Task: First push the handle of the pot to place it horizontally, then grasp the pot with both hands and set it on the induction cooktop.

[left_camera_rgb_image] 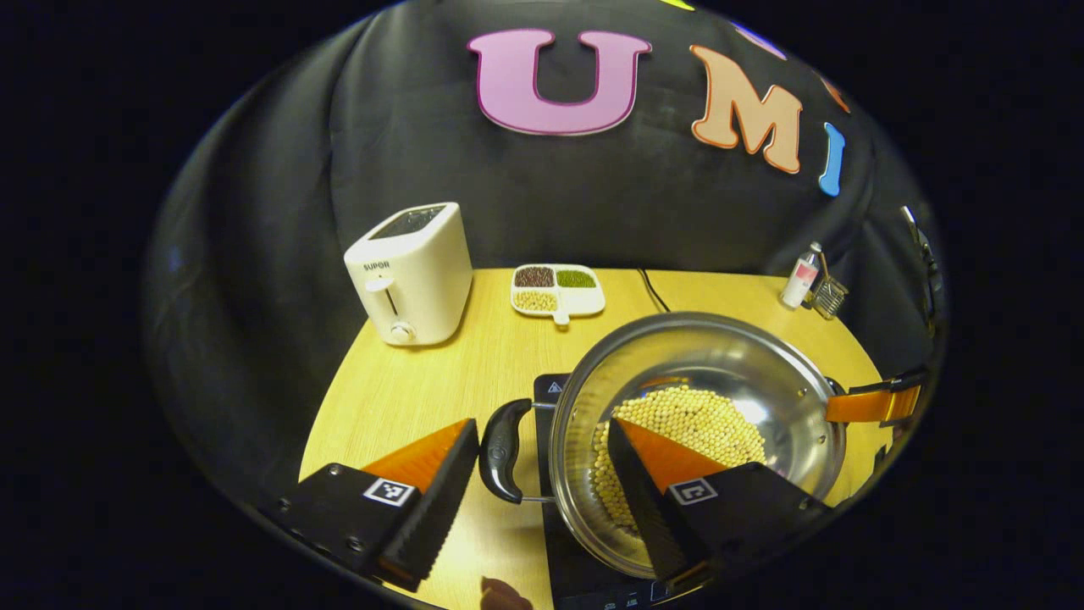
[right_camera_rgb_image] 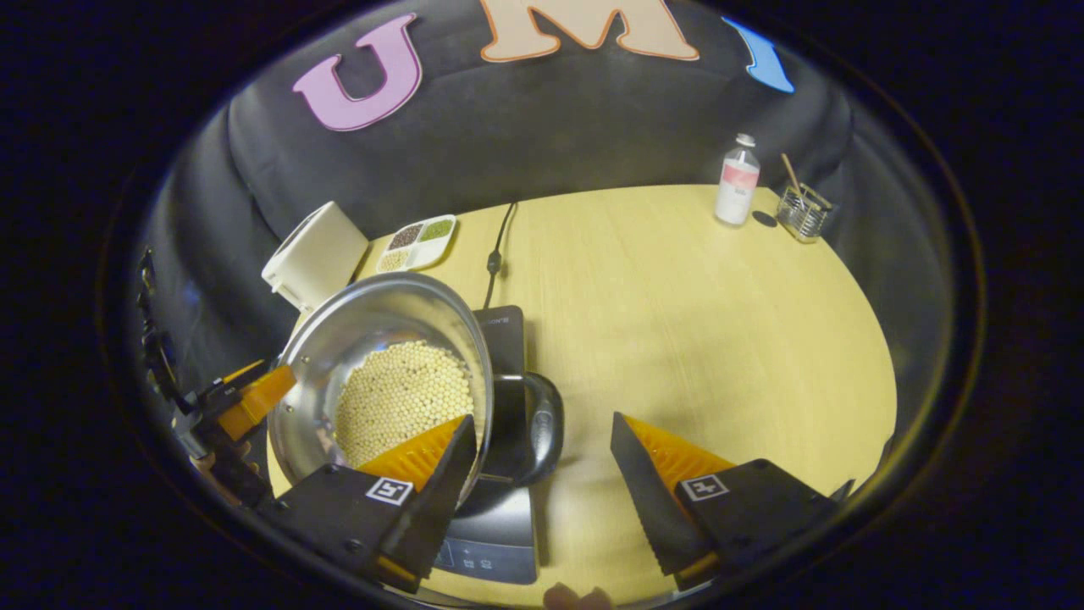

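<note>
Pot point(left_camera_rgb_image: 745, 381): steel, shallow, holding pale round beans point(left_camera_rgb_image: 694, 424); sits over the induction cooktop point(left_camera_rgb_image: 584, 559), whether resting on it or just above cannot be told. Landmark for all entries below.

Pot handles: one black loop handle point(left_camera_rgb_image: 504, 451) on the side toward the toaster; the opposite black handle point(right_camera_rgb_image: 542, 428) lies over the cooktop's edge.

Left gripper point(left_camera_rgb_image: 542, 474): jaws wide apart, straddling the toaster-side handle and pot rim, one finger inside the pot above the beans, one outside; holding nothing.

Right gripper point(right_camera_rgb_image: 542, 462): jaws wide apart, straddling the opposite handle, one finger over the pot's rim; holding nothing.

Counter point(right_camera_rgb_image: 677, 322): yellow wood, carrying the pot and cooktop.

Toaster point(left_camera_rgb_image: 411, 275): white, behind the pot.

Divided dish point(left_camera_rgb_image: 557, 291): three kinds of beans, behind the pot, beside the toaster.

Bottle point(right_camera_rgb_image: 737, 180) and small wire holder point(right_camera_rgb_image: 802, 212): far corner, well apart from the pot.
</note>
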Available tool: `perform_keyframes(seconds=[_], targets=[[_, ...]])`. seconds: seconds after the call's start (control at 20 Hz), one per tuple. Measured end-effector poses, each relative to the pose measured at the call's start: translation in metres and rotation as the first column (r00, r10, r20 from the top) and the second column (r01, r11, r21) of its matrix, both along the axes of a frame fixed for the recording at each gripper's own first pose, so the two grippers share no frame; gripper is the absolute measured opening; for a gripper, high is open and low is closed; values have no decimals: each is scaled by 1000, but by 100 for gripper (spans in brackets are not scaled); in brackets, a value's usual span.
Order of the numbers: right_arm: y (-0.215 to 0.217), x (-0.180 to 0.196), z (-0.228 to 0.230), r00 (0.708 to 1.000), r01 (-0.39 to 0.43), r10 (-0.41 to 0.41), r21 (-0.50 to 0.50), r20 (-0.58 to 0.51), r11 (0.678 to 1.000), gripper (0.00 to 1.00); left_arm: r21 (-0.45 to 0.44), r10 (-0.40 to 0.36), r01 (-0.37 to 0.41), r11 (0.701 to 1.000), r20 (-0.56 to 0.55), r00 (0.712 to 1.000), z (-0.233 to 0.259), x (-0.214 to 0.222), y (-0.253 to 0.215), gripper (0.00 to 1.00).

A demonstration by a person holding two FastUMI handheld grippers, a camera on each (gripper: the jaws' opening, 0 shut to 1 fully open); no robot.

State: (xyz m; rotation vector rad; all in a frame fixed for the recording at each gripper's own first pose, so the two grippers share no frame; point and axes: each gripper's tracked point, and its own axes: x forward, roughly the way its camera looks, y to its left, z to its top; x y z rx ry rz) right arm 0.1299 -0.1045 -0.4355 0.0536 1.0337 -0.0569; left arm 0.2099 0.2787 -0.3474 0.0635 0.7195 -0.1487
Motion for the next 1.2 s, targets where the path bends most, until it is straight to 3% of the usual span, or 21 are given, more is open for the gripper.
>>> perform_keyframes(seconds=[0.05, 0.1, 0.25, 0.5, 0.7, 0.75, 1.0, 1.2], targets=[[-1, 1, 5, 1000, -7, 7, 4, 19, 1000, 94, -3, 9, -9, 1000, 27, 1000, 8, 1, -1, 96], [-3, 2, 11, 999, -12, 12, 8, 38, 1000, 95, -4, 18, -17, 1000, 43, 999, 15, -1, -3, 99], [-10, 1, 23, 997, -28, 26, 23, 70, 999, 98, 5, 40, -41, 999, 61, 997, 29, -12, -7, 98], [-39, 2, 56, 986, -67, 59, 50, 159, 997, 94, 24, 95, -98, 995, 111, 989, 62, -32, -24, 98], [-86, -8, 100, 963, -108, 96, 36, 252, 993, 98, -16, 120, -119, 993, 174, 977, 104, -61, -73, 98], [-97, -12, 112, 955, -114, 100, 36, 280, 993, 93, -26, 118, -116, 993, 188, 975, 115, -71, -88, 96], [-150, -40, 149, 923, -134, 104, 58, 369, 989, 93, -119, 163, -136, 984, 259, 952, 160, -118, -155, 97], [-169, -53, 183, 893, -131, 78, 90, 443, 987, 93, -105, 164, -136, 985, 330, 930, 200, -143, -175, 98]])
